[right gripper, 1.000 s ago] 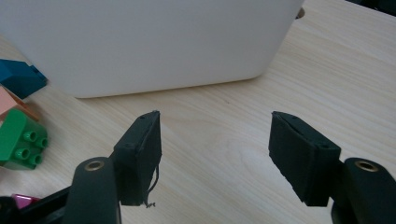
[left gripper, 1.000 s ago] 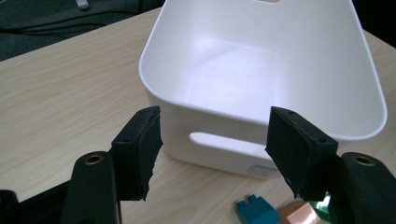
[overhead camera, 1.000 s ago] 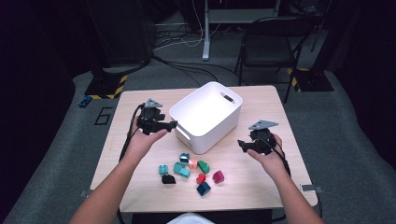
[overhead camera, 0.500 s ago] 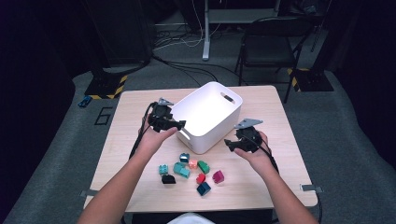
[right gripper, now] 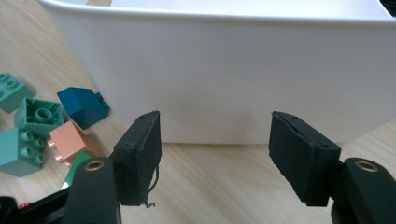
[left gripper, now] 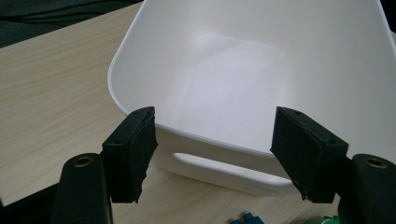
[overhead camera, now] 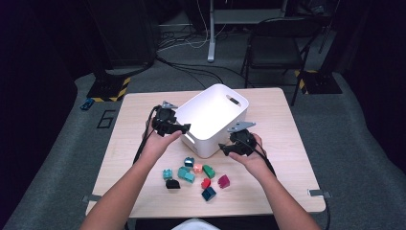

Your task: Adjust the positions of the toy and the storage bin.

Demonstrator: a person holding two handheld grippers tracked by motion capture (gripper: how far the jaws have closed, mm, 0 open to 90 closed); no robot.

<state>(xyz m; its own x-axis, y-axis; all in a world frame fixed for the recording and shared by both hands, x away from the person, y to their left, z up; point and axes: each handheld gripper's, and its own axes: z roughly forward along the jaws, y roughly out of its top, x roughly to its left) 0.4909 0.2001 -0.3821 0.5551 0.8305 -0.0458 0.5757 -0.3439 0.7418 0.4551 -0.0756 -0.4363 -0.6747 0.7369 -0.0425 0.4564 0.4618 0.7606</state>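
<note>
A white plastic bin [overhead camera: 213, 117] stands empty in the middle of the wooden table [overhead camera: 277, 124], set at an angle. My left gripper [overhead camera: 181, 128] is open at the bin's left near corner; in the left gripper view the bin's rim [left gripper: 196, 135] and handle slot [left gripper: 219, 163] lie just beyond its spread jaws [left gripper: 215, 149]. My right gripper [overhead camera: 224, 149] is open close to the bin's near right wall [right gripper: 224, 70], with nothing between the fingers [right gripper: 215, 158]. Several toy bricks [overhead camera: 191, 173] lie in front of the bin, among them a dark blue one [right gripper: 81, 106] and a salmon one [right gripper: 67, 142].
A black chair [overhead camera: 277, 38] stands behind the table's far right corner. Cables [overhead camera: 186, 43] run over the grey floor, and a small blue object [overhead camera: 86, 103] lies there at the left. Bare tabletop stretches left of the bin [overhead camera: 129, 124].
Both grippers have closed in on the bin: the left one moved right to its near left corner, the right one moved left to its near wall. Both stayed open.
</note>
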